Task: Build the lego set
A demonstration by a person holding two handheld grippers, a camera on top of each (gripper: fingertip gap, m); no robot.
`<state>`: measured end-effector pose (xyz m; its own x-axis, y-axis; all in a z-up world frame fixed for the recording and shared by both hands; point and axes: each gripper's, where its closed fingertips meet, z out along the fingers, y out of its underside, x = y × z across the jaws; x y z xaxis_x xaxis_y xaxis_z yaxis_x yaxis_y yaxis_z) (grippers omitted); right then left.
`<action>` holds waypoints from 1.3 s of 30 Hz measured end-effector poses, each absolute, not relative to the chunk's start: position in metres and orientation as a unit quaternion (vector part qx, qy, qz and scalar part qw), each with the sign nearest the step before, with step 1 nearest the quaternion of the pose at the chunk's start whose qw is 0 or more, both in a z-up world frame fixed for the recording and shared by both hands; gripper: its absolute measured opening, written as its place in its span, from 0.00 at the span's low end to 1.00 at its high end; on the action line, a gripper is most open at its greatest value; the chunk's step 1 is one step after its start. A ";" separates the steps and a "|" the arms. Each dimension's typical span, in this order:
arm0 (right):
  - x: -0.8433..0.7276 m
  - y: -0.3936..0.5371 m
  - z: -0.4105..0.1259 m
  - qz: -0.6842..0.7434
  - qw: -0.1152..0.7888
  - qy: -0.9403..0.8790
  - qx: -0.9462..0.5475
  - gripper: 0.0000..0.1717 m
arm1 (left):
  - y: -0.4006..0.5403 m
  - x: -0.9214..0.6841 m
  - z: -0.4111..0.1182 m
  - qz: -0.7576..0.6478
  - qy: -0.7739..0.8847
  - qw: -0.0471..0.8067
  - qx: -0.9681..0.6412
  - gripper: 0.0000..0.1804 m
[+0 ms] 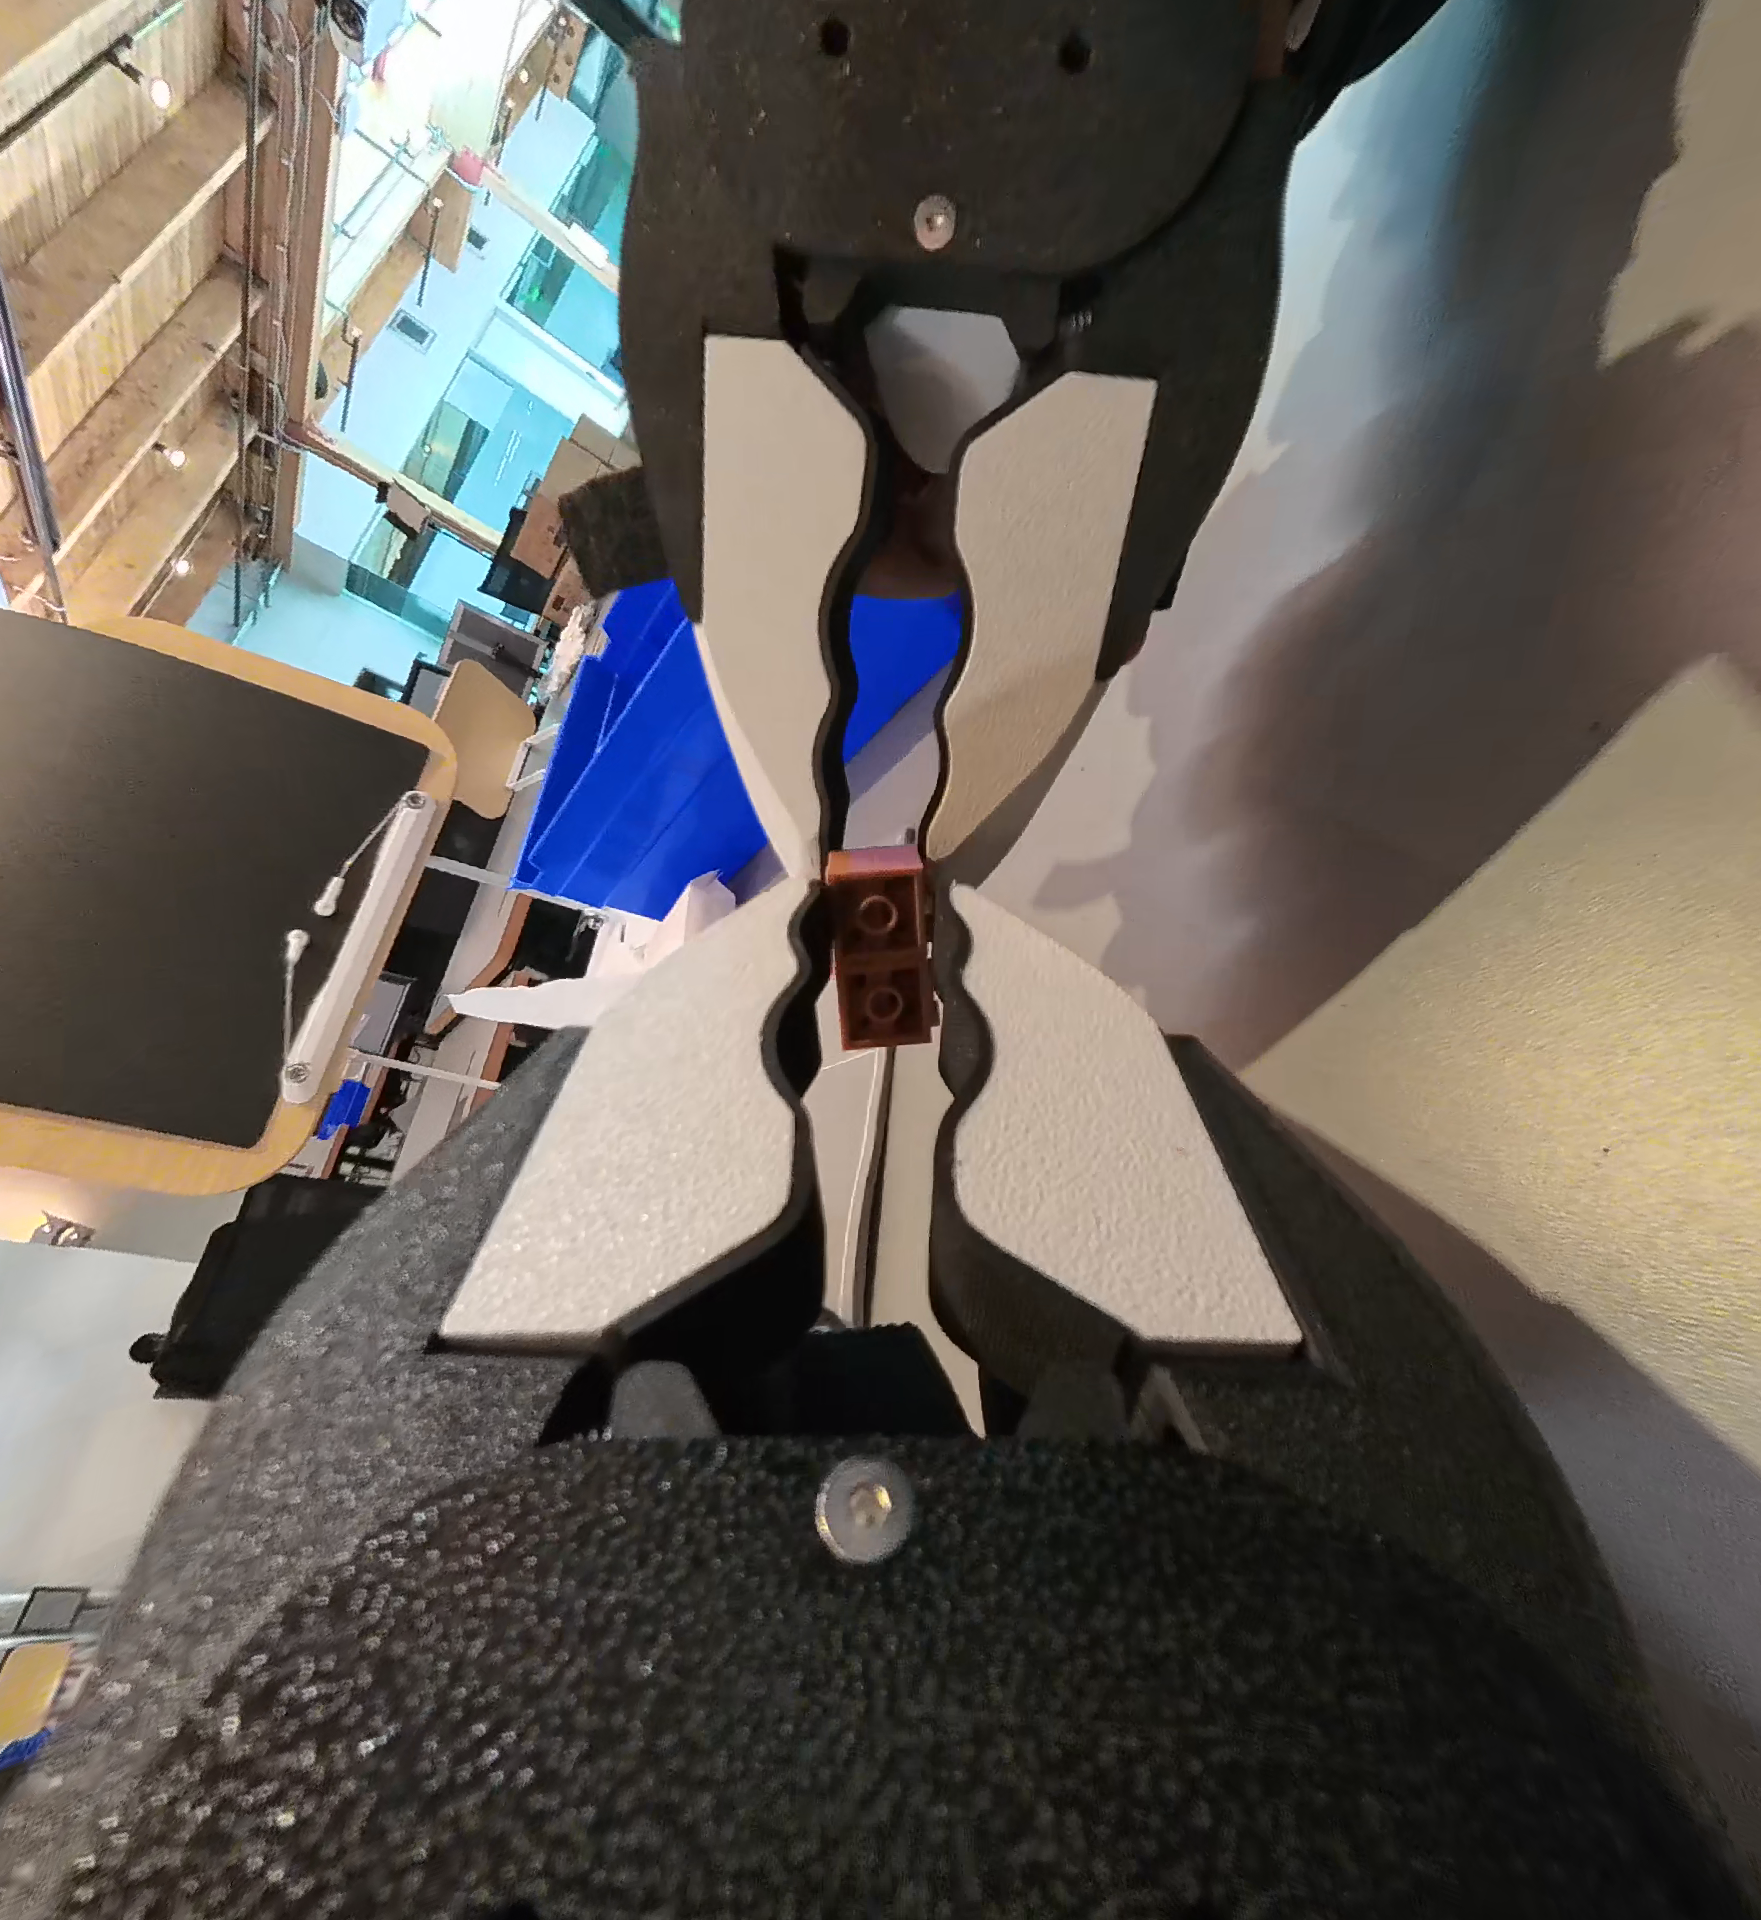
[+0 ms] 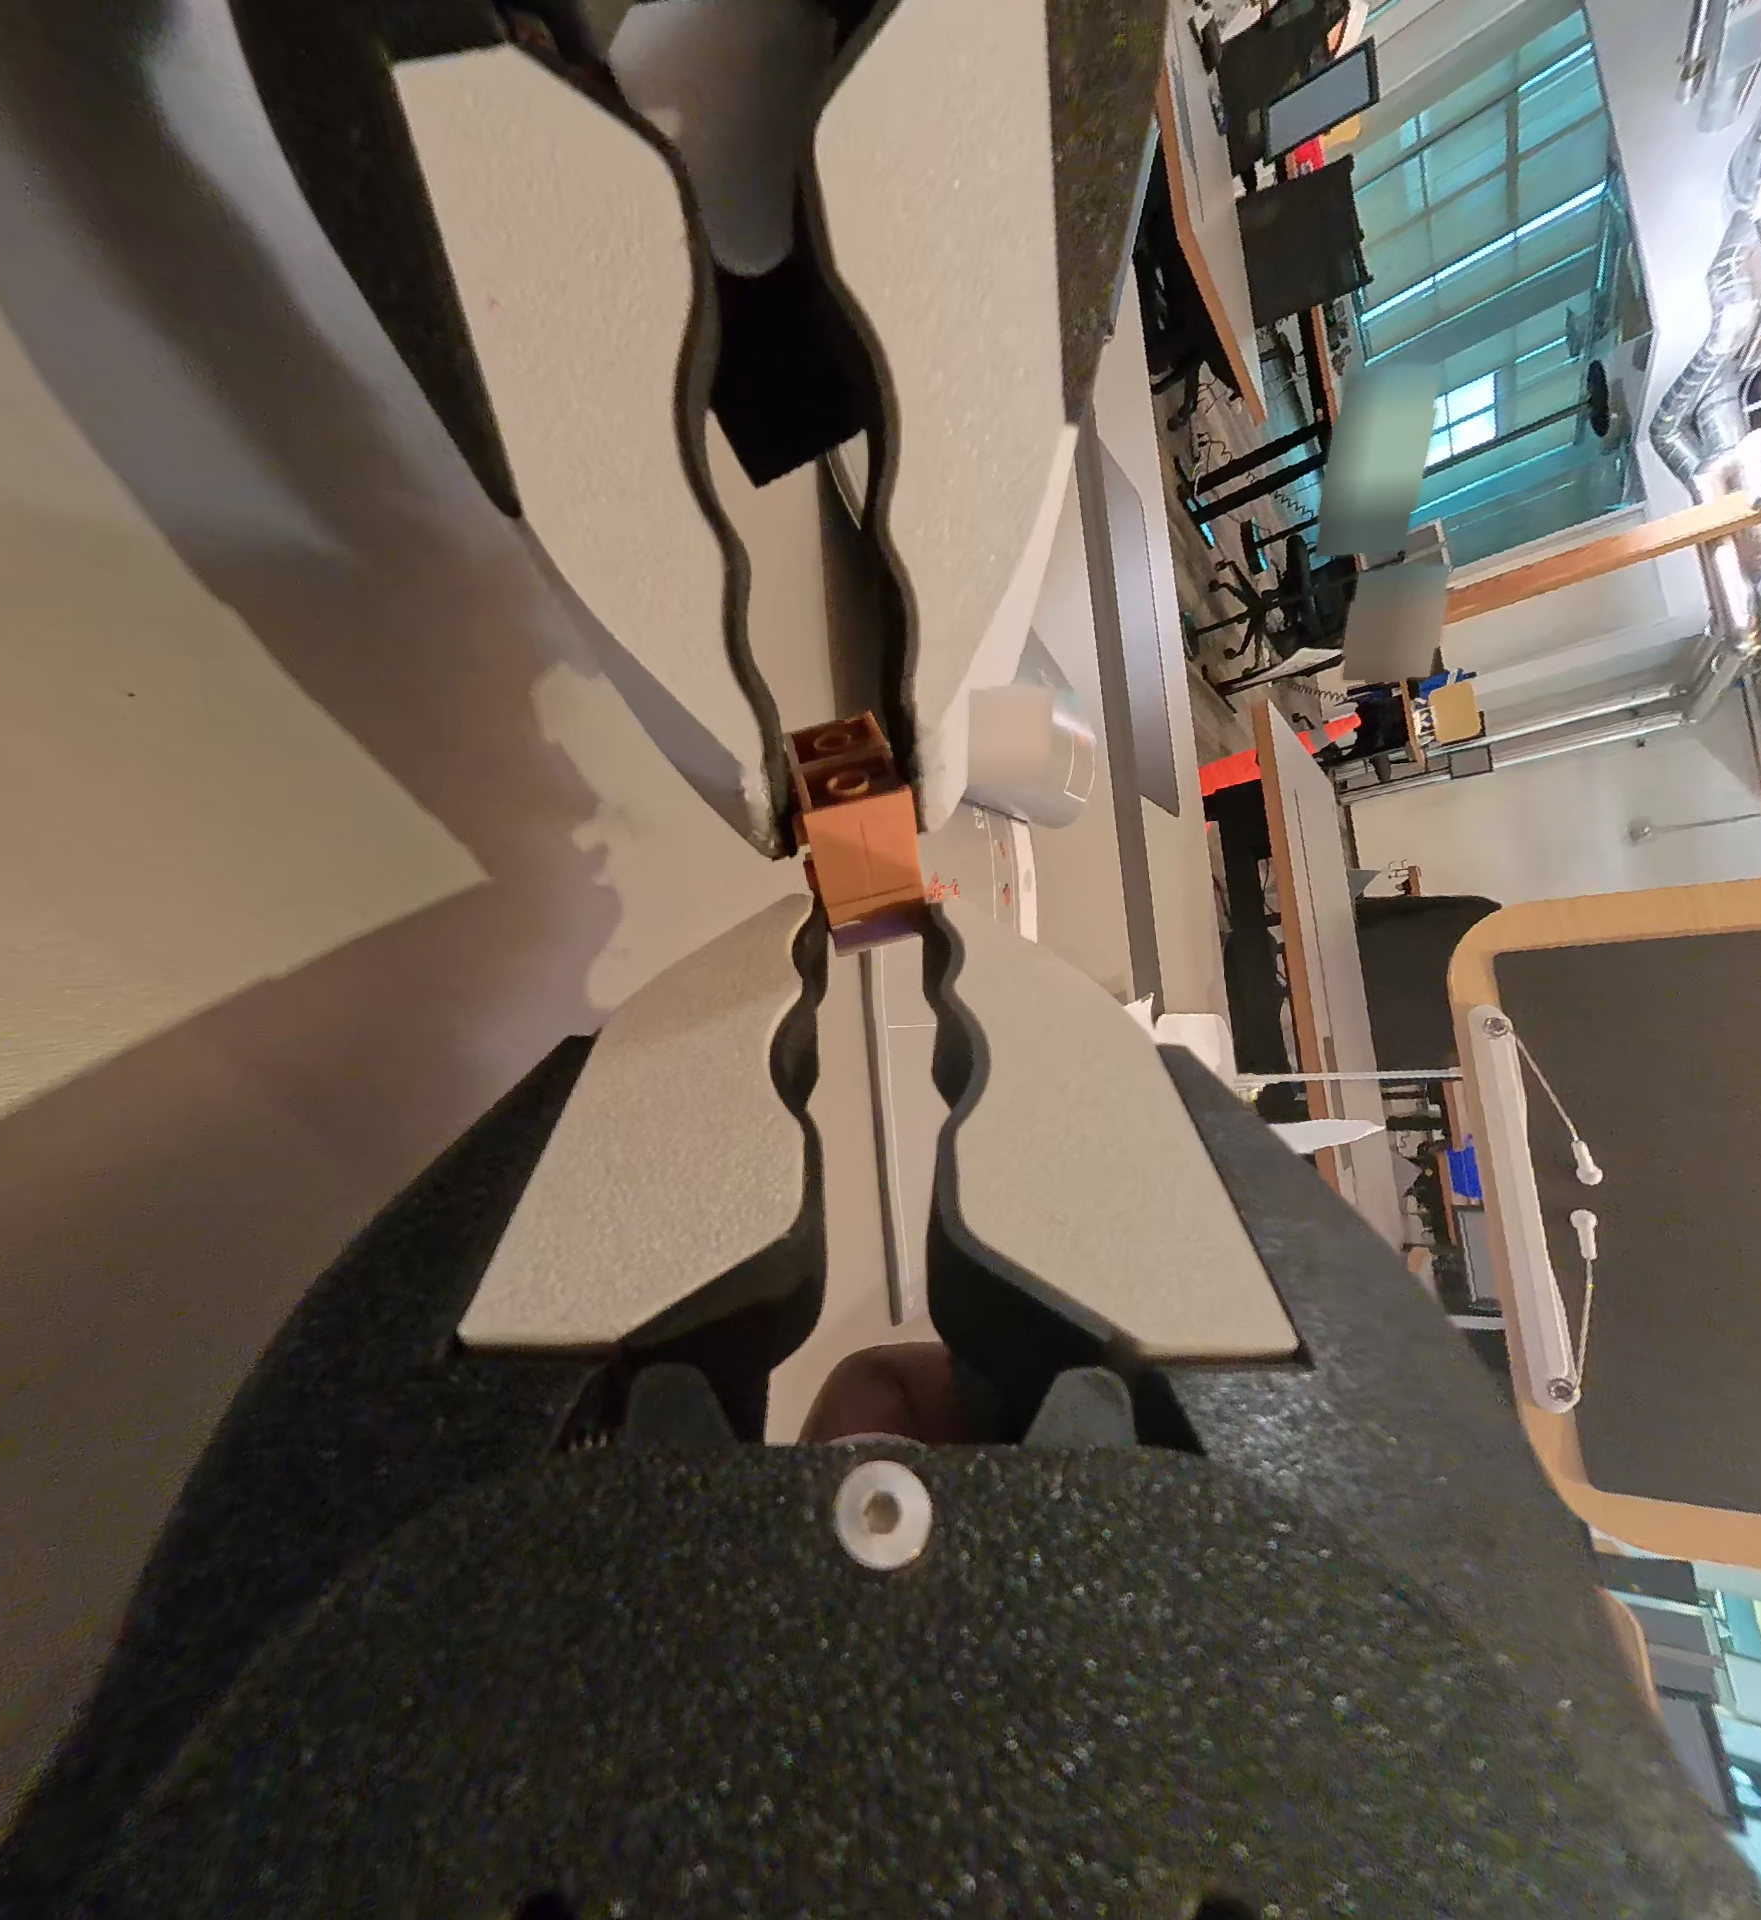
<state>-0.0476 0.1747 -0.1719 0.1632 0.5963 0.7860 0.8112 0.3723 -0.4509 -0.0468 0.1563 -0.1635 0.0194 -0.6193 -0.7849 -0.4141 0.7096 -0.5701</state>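
Showing the left wrist view: the left gripper (image 1: 881, 899) reaches in from the near edge, its two grey fingers only a narrow way apart. A small brown brick (image 1: 881, 966) sits between them, hollow underside towards the camera. The black wavy pads bear on its two long sides, so the jaws are closed on the brick and on nothing else. The right gripper (image 1: 876, 847) enters from the far edge and meets the left one tip to tip. Its fingertips flank the brick's far end, and the brick therefore spans both sets of jaws. To the left lie blue bins (image 1: 627, 769) and a black board with a wooden rim (image 1: 128, 873). To the right a pale surface (image 1: 1582, 1039) carries the grippers' shadows.

Showing the right wrist view: the right gripper (image 2: 874, 920) is the near one, its jaws just as narrowly parted and pinching the near end of the brown brick (image 2: 860, 852). The left gripper (image 2: 850, 821), on the far side, clamps the end with the hollow cells. A fine seam runs down the brick's lit face. Whether this marks two joined pieces cannot be told. A white sheet with red marks (image 2: 1001, 883) lies just to the right, and desks and chairs stand farther off.
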 end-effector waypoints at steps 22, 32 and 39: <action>-0.049 0.173 -0.153 -0.100 0.578 -0.630 -0.508 0.12 | 0.154 -0.047 -0.146 -0.133 0.654 0.651 -0.362 0.10; -0.047 0.160 -0.145 0.031 0.595 -0.639 -0.486 0.16 | 0.128 -0.049 -0.129 -0.211 0.647 0.671 -0.295 0.10; -0.047 0.138 -0.135 0.086 0.622 -0.648 -0.431 0.13 | 0.122 -0.050 -0.127 -0.241 0.642 0.674 -0.275 0.10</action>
<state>-0.0468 0.1379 -0.1351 0.1458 0.6652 0.7323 0.4523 0.6135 -0.6473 -0.0503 0.1224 -0.1267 0.0606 -0.6778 -0.7327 -0.0286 0.7326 -0.6800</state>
